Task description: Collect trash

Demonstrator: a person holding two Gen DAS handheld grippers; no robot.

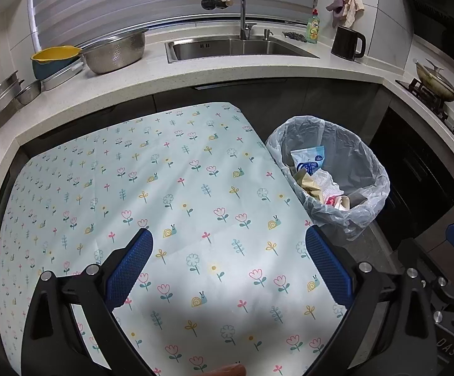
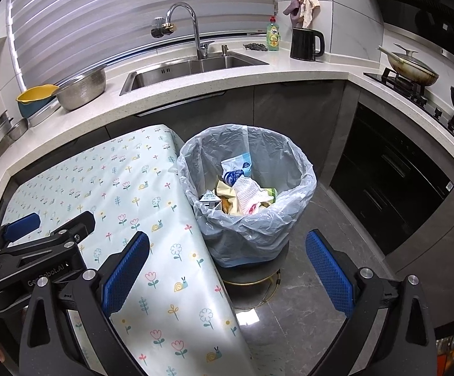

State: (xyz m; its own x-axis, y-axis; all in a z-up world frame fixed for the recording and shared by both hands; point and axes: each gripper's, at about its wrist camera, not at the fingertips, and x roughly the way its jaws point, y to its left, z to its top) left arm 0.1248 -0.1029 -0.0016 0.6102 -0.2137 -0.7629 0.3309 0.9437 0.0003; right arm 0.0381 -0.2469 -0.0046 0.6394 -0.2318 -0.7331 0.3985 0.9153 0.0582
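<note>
A grey bin lined with a clear plastic bag (image 1: pixel 361 169) (image 2: pixel 292 163) stands on a low stool right of the table. It holds trash (image 1: pixel 316 175) (image 2: pixel 242 192): a blue-white pouch, crumpled paper, a small carton and wrappers. My left gripper (image 1: pixel 228 266) is open and empty above the flowered tablecloth (image 1: pixel 164 188) (image 2: pixel 126 188). My right gripper (image 2: pixel 227 269) is open and empty, over the table's right edge and just in front of the bin. No loose trash shows on the table.
A kitchen counter (image 1: pixel 258 72) runs behind, with a sink (image 2: pixel 195 65), a steel colander (image 1: pixel 114 53), a yellow bowl (image 1: pixel 54 54), a soap bottle (image 2: pixel 273 38) and a black kettle (image 2: pixel 306 44). A stove with pans (image 2: pixel 411 69) is at the right. The grey tiled floor (image 2: pixel 305 313) lies right of the table.
</note>
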